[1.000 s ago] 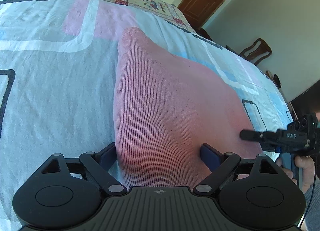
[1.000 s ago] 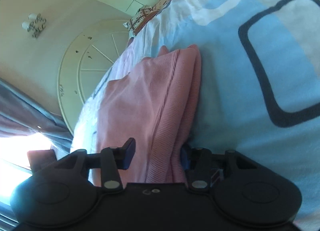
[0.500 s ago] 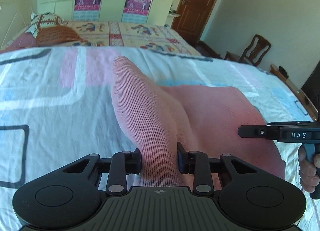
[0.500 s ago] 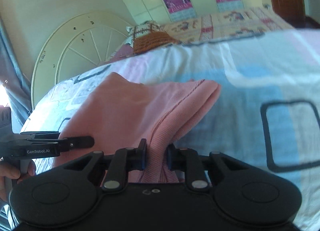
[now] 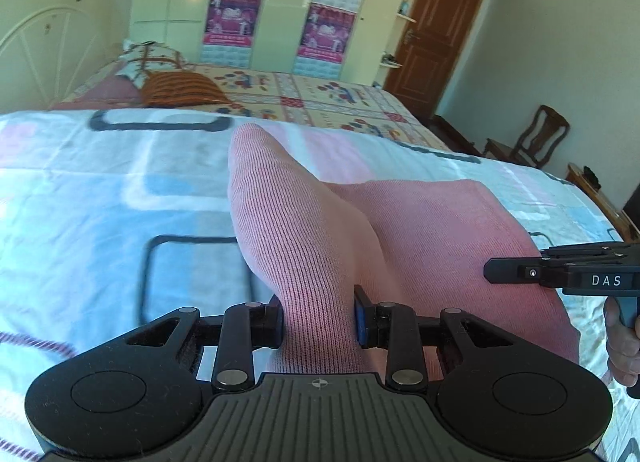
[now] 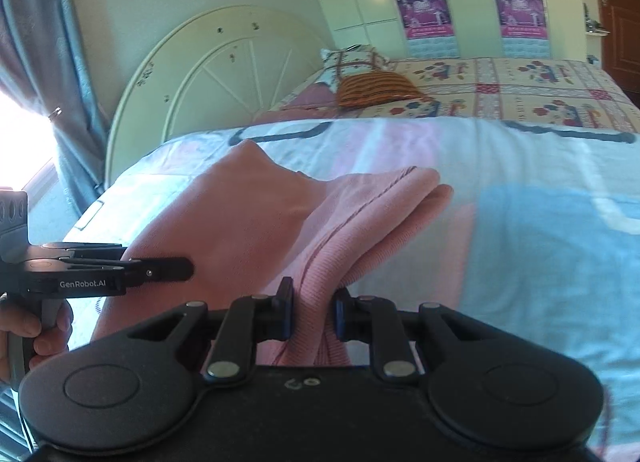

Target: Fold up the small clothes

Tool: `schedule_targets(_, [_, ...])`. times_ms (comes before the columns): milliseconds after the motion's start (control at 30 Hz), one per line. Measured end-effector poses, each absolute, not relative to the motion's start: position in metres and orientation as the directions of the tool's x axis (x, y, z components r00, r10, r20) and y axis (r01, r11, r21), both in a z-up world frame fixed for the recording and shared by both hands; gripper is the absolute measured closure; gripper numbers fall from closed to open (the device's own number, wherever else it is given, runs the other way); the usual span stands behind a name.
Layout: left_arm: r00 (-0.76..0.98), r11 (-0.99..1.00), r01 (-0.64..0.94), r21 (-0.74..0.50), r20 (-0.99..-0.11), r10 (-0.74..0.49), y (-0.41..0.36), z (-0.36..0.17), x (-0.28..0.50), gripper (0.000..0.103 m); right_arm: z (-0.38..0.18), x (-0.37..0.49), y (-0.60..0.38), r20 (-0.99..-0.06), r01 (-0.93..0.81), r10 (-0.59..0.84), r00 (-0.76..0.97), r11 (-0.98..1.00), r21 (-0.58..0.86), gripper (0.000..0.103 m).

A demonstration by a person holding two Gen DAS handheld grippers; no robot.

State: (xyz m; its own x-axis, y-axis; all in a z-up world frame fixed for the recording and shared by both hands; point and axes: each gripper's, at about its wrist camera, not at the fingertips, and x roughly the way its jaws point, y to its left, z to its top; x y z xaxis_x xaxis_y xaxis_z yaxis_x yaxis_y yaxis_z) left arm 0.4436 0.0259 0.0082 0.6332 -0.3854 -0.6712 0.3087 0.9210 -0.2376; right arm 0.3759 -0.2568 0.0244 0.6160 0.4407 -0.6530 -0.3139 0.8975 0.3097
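Your left gripper and right gripper both pinch pink ribbed knit garment, bunched in folds over bedspread.

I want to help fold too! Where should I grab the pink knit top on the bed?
Probably at the near edge, coming from your side of the bed, like both grippers do. The pink knit top bunches into thick folds there, one in the left gripper, one in the right gripper.
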Motion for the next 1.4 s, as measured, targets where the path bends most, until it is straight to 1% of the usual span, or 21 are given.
schedule_targets(133, [0.635, 0.928, 0.275, -0.251, -0.678, -0.371, 0.066, 0.000, 0.436, 0.072, 0.017, 0.374, -0.216, -0.661, -0.335, 0.458, 0.595, 0.888, 0.314, 0.085])
schedule_targets(300, [0.593, 0.926, 0.237, -0.293, -0.711, -0.377, 0.098, -0.036, 0.436, 0.070, -0.005, 0.370, -0.192, -0.687, -0.313, 0.458, 0.564, 0.888, 0.336, 0.085])
schedule_targets(333, [0.586, 0.931, 0.219, -0.291, -0.724, -0.364, 0.101, -0.045, 0.436, 0.067, -0.013, 0.371, -0.192, -0.698, -0.295, 0.458, 0.550, 0.889, 0.350, 0.085])
schedule_targets(367, [0.583, 0.941, 0.196, -0.275, -0.739, -0.338, 0.104, -0.057, 0.432, 0.055, -0.023, 0.370, -0.193, -0.711, -0.272, 0.455, 0.535, 0.890, 0.366, 0.085])
schedule_targets(433, [0.594, 0.949, 0.159, -0.272, -0.742, -0.312, 0.113, -0.072, 0.428, 0.036, -0.044, 0.367, -0.199, -0.742, -0.219, 0.429, 0.515, 0.903, 0.370, 0.085])
schedule_targets(500, [0.592, 0.936, 0.134, -0.326, -0.731, -0.339, 0.122, -0.079, 0.428, 0.036, -0.060, 0.363, -0.206, -0.742, -0.178, 0.435, 0.509, 0.897, 0.404, 0.085])
schedule_targets(567, [0.595, 0.938, 0.145, -0.316, -0.730, -0.337, 0.120, -0.080, 0.429, 0.036, -0.068, 0.361, -0.215, -0.714, -0.126, 0.468, 0.521, 0.869, 0.478, 0.085])
schedule_targets(633, [0.598, 0.942, 0.161, -0.294, -0.730, -0.330, 0.118, -0.080, 0.430, 0.036, -0.070, 0.361, -0.220, -0.703, -0.097, 0.477, 0.527, 0.856, 0.508, 0.085])
schedule_targets(867, [0.599, 0.937, 0.188, -0.293, -0.722, -0.346, 0.125, -0.072, 0.426, 0.036, -0.056, 0.359, -0.209, -0.722, -0.136, 0.425, 0.545, 0.895, 0.425, 0.086])
schedule_targets(900, [0.587, 0.942, 0.186, -0.280, -0.737, -0.335, 0.126, -0.076, 0.427, 0.034, -0.055, 0.360, -0.209, -0.727, -0.139, 0.424, 0.540, 0.897, 0.421, 0.086])
schedule_targets(933, [0.580, 0.944, 0.173, -0.282, -0.745, -0.329, 0.127, -0.079, 0.430, 0.027, -0.058, 0.363, -0.208, -0.736, -0.135, 0.423, 0.529, 0.898, 0.419, 0.086])
schedule_targets(967, [0.573, 0.941, 0.154, -0.300, -0.749, -0.333, 0.131, -0.080, 0.431, 0.026, -0.062, 0.365, -0.209, -0.742, -0.130, 0.423, 0.519, 0.898, 0.421, 0.086])
schedule_targets(1033, [0.580, 0.940, 0.155, -0.305, -0.742, -0.336, 0.132, -0.074, 0.431, 0.027, -0.064, 0.369, -0.212, -0.743, -0.110, 0.438, 0.506, 0.887, 0.447, 0.084])
schedule_targets(1067, [0.608, 0.941, 0.164, -0.296, -0.721, -0.333, 0.133, -0.066, 0.428, 0.034, -0.061, 0.369, -0.213, -0.746, -0.100, 0.435, 0.504, 0.887, 0.450, 0.082])
schedule_targets(1100, [0.621, 0.937, 0.175, -0.303, -0.705, -0.343, 0.136, -0.060, 0.427, 0.041, -0.055, 0.368, -0.214, -0.748, -0.094, 0.408, 0.523, 0.900, 0.426, 0.074])
schedule_targets(1133, [0.632, 0.928, 0.186, -0.322, -0.684, -0.364, 0.139, -0.053, 0.428, 0.057, -0.046, 0.364, -0.215, -0.742, -0.095, 0.372, 0.558, 0.917, 0.388, 0.073])
schedule_targets(1167, [0.644, 0.922, 0.193, -0.336, -0.665, -0.378, 0.142, -0.048, 0.432, 0.068, -0.037, 0.361, -0.216, -0.728, -0.102, 0.344, 0.594, 0.929, 0.356, 0.074])
schedule_targets(1200, [0.645, 0.922, 0.197, -0.332, -0.665, -0.377, 0.141, -0.046, 0.439, 0.070, -0.031, 0.360, -0.217, -0.716, -0.106, 0.327, 0.617, 0.936, 0.337, 0.080])
schedule_targets(1233, [0.643, 0.924, 0.199, -0.325, -0.668, -0.374, 0.140, -0.046, 0.447, 0.070, -0.025, 0.363, -0.217, -0.707, -0.112, 0.324, 0.629, 0.937, 0.330, 0.081])
schedule_targets(1333, [0.608, 0.921, 0.218, -0.324, -0.693, -0.388, 0.128, -0.053, 0.470, 0.070, -0.020, 0.379, -0.207, -0.706, -0.151, 0.330, 0.626, 0.940, 0.305, 0.081])
schedule_targets(1400, [0.592, 0.938, 0.226, -0.262, -0.728, -0.346, 0.117, -0.062, 0.477, 0.070, -0.026, 0.389, -0.196, -0.728, -0.179, 0.329, 0.601, 0.944, 0.279, 0.081])
